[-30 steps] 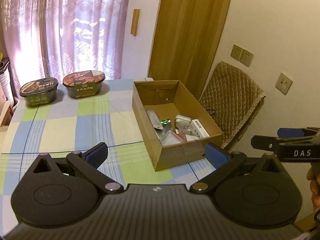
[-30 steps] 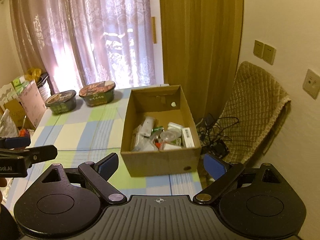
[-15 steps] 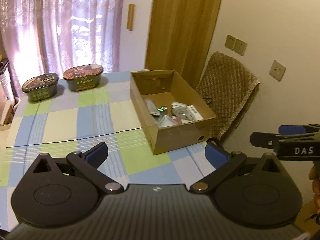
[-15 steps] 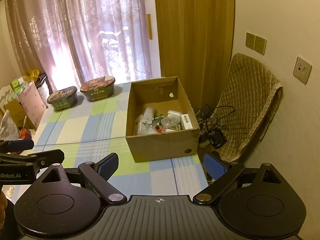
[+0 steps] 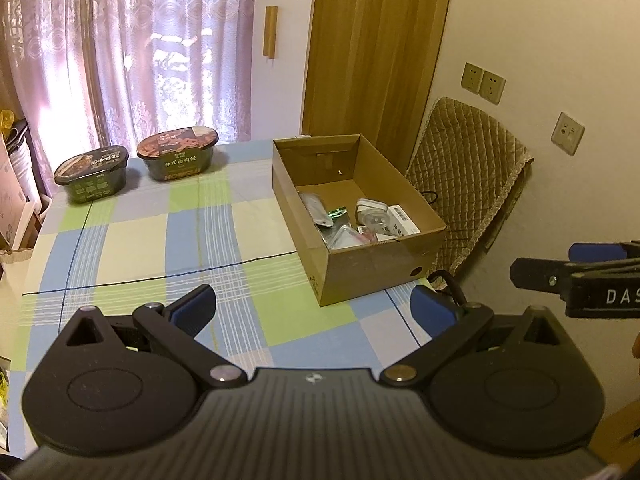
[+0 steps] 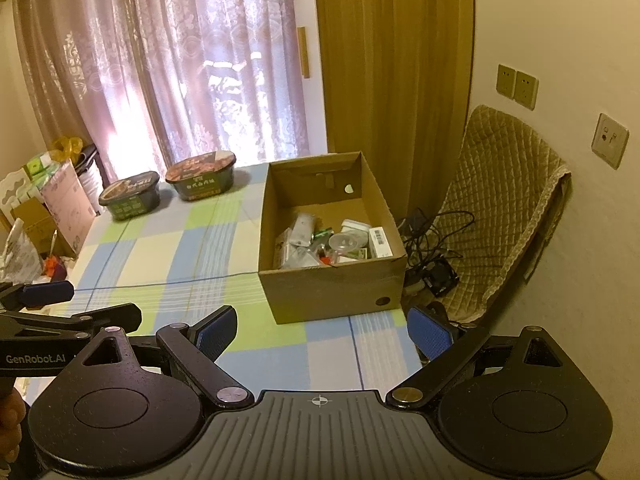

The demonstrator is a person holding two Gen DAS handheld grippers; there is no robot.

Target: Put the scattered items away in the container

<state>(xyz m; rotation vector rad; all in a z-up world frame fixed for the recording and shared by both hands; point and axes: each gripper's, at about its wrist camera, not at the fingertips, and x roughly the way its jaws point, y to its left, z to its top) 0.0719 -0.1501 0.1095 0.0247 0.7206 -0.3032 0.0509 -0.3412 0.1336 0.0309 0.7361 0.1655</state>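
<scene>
- Cardboard box (image 5: 360, 216), left wrist view: open-topped, on the checked tablecloth (image 5: 160, 240) near the table's right edge. Small packets and a white carton lie heaped at its near end; far end bare.
- Same view: left gripper (image 5: 314, 310) well back from the box, jaws wide, nothing between them. Right gripper (image 5: 576, 276) enters at the right edge; its jaw state cannot be told here.
- Two sealed noodle bowls (image 5: 136, 164) stand side by side at the far end of the table, well apart from the box.
- Right wrist view: right gripper (image 6: 322, 330) jaws wide, empty, short of the box (image 6: 332, 280).
- No loose small items visible on the cloth. Judgement: tidying looks nearly or fully done; only the bowls (image 6: 168, 190) remain outside, and whether they count is unclear.
</scene>
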